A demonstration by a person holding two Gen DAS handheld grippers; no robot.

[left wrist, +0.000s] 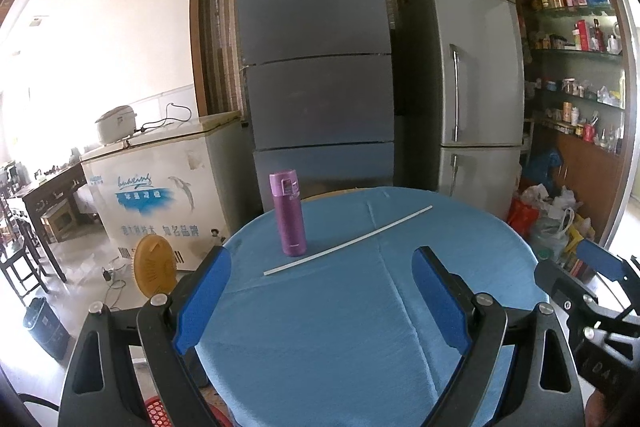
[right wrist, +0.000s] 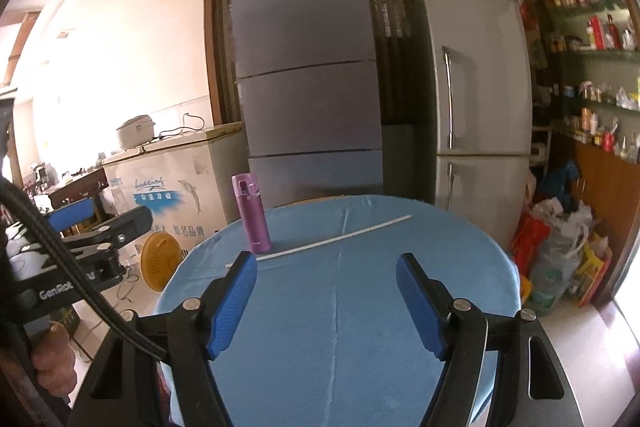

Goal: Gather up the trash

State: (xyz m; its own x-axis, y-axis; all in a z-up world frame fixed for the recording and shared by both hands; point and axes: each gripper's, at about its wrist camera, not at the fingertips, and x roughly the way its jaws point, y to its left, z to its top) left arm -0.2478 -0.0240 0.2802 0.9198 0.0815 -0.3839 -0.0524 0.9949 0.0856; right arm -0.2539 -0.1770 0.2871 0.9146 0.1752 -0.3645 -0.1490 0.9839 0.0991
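on the desk [left wrist: 360, 307] ahead of me a bottle [left wrist: 288, 213] stands upright at the far left, and a rod [left wrist: 348, 241] lies just right of it, slanting to the far right. behind the desk stand two fridges [left wrist: 316, 47] side by side, a freezer [left wrist: 160, 195] to their left and shelves [left wrist: 576, 67] to their right.

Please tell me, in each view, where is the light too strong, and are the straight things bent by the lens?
Left wrist view: glare washes out the left wall; the tall grey fridge bulges, while the purple bottle and white stick stay sharp. Right wrist view: milder glare at left; the silver fridge leans inward.
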